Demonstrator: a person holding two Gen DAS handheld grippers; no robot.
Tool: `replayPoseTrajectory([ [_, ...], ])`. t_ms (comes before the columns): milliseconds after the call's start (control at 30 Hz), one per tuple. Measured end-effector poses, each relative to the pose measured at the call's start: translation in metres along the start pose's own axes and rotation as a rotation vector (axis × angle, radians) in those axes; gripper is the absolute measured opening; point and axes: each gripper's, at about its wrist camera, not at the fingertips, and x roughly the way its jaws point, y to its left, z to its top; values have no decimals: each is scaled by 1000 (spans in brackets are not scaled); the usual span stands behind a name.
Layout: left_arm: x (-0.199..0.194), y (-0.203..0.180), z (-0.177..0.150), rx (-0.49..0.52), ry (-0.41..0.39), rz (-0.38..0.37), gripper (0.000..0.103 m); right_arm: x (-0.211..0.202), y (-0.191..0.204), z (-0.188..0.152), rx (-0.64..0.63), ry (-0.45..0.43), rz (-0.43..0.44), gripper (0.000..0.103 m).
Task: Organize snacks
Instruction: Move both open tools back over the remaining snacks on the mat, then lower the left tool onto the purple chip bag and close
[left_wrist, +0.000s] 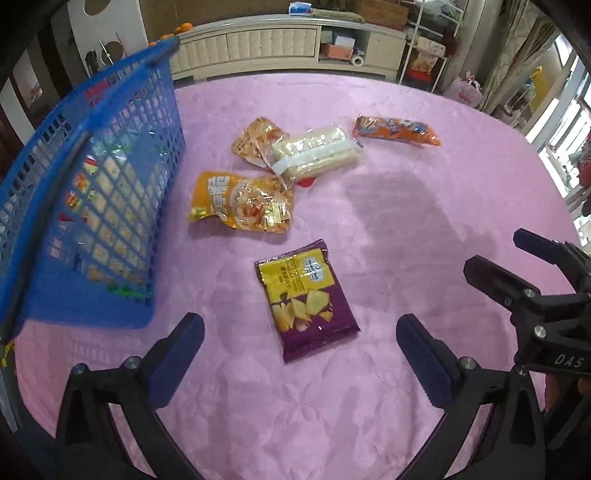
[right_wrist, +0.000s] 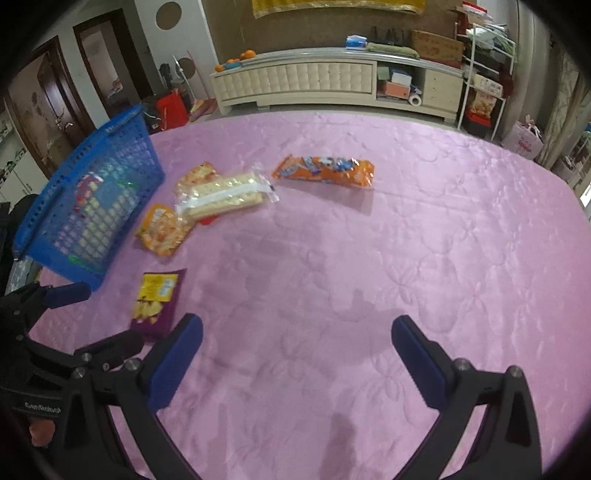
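Five snack packs sit loose on the pink cloth (left_wrist: 424, 229), all beside the blue basket (left_wrist: 110, 192), which already has a few packs inside. Closest to my left gripper (left_wrist: 300, 332) is the purple chip bag (left_wrist: 306, 301), right between its spread jaws but not touched. Past it are two orange pouches (left_wrist: 240, 203), a clear cracker pack (left_wrist: 314, 153) and an orange wrapper (left_wrist: 397, 130). My right gripper (right_wrist: 297, 332) hangs wide open over bare cloth.
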Motion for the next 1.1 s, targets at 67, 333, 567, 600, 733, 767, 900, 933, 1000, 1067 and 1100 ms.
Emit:
replayPoseTrajectory([
  [67,6,1,4,-8,2,21,103,8,-2,0,4,18,-4,103],
  [333,35,16,15,-83,80,-21,103,17,-3,7,-4,21,-53,103],
  [567,45,25,14,-118,97,-12,103,26,-5,7,17,33,-105,103],
  [600,46,25,14,-110,101,-9,102,23,-8,7,32,29,-100,103],
  [733,50,13,11,-58,108,38,101,15,-12,8,57,15,-89,103],
  [767,50,10,10,-44,107,40,101,15,-11,8,56,13,-87,103],
  [900,43,0,6,-7,91,25,84,15,-12,7,66,18,-62,103],
  [933,41,-2,5,-3,86,25,81,16,-11,7,68,22,-57,103],
  [1000,38,-9,5,9,79,16,62,18,-11,7,74,33,-46,103],
  [1067,34,-13,3,25,81,6,54,21,-10,5,87,51,-45,103],
  [1100,33,-13,2,32,83,3,52,24,-13,4,112,72,-35,103],
])
